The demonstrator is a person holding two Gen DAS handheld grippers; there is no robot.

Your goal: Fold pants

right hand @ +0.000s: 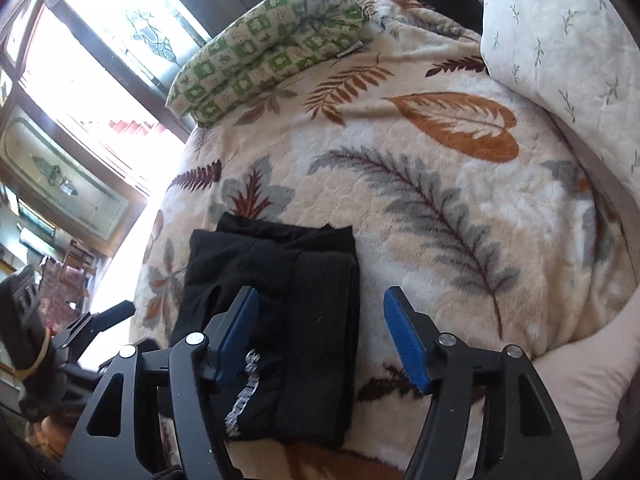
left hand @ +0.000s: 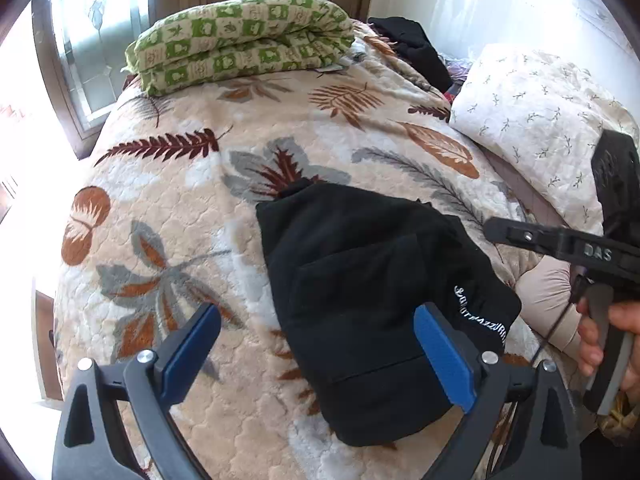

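The black pants (left hand: 360, 300) lie folded into a compact rectangle on the leaf-print blanket (left hand: 180, 240), with white lettering along one edge. My left gripper (left hand: 320, 344) hovers over their near end, blue pads wide apart, open and not pressing the cloth. One black finger (left hand: 532, 237) of the right gripper reaches in from the right, held by a hand (left hand: 608, 336). In the right wrist view the folded pants (right hand: 272, 280) sit left of centre. My right gripper (right hand: 320, 328) stands open above their right half, its pads clear of the fabric.
A folded green checked quilt (left hand: 240, 40) lies at the far end of the bed, with dark clothes (left hand: 416, 48) beside it. A white sprigged pillow (left hand: 532, 120) lies at the right. Windows (right hand: 120, 20) line the far left side.
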